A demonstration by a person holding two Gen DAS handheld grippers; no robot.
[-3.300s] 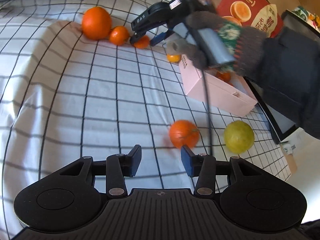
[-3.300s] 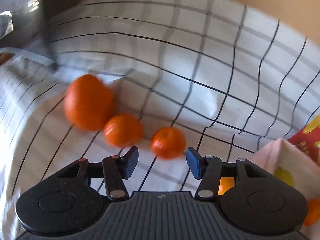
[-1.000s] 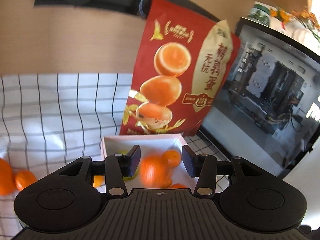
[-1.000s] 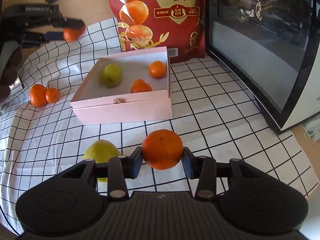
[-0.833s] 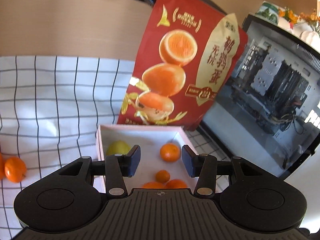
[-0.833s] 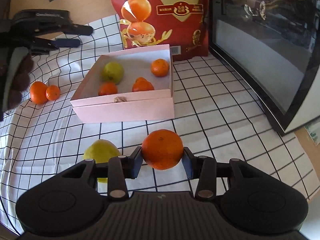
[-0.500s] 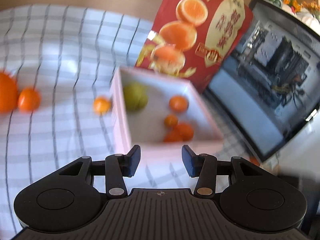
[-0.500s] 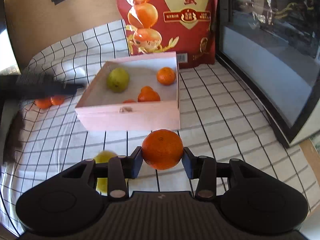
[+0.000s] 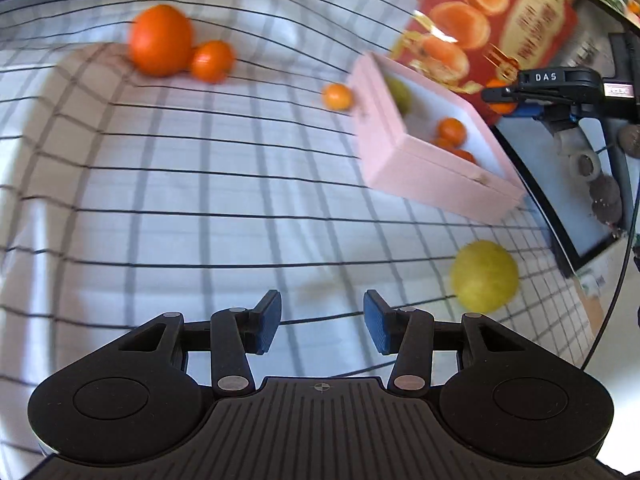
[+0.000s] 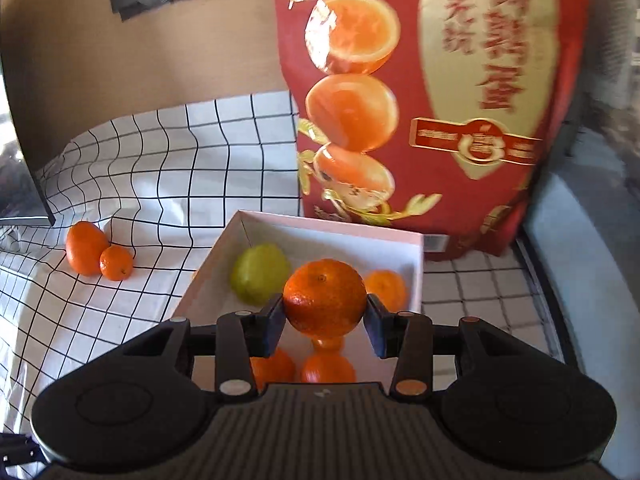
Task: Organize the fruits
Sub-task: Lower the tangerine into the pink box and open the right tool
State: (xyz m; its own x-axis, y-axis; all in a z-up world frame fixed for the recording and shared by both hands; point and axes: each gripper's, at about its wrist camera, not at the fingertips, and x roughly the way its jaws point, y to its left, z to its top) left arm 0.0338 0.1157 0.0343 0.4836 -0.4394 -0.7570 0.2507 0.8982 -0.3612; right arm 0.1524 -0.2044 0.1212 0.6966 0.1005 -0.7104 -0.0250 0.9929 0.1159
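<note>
Because the pink cardboard box (image 10: 416,256) collects the fruit, the right gripper (image 10: 325,322) hangs over it, clamped on a round orange mandarin (image 10: 325,298) poised for dropping. With jaws apart and empty, the left gripper (image 9: 322,322) angles down at the checked cloth worktop (image 9: 200,200), near a loose yellow-green fruit (image 9: 485,276), probably next.

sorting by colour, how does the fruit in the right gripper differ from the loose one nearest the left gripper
The held orange is deep orange; the yellow-green fruit is pale. The orange is clamped in the right gripper above the pink box; the yellow-green fruit lies on the checked cloth, outside the box. Both are round.
</note>
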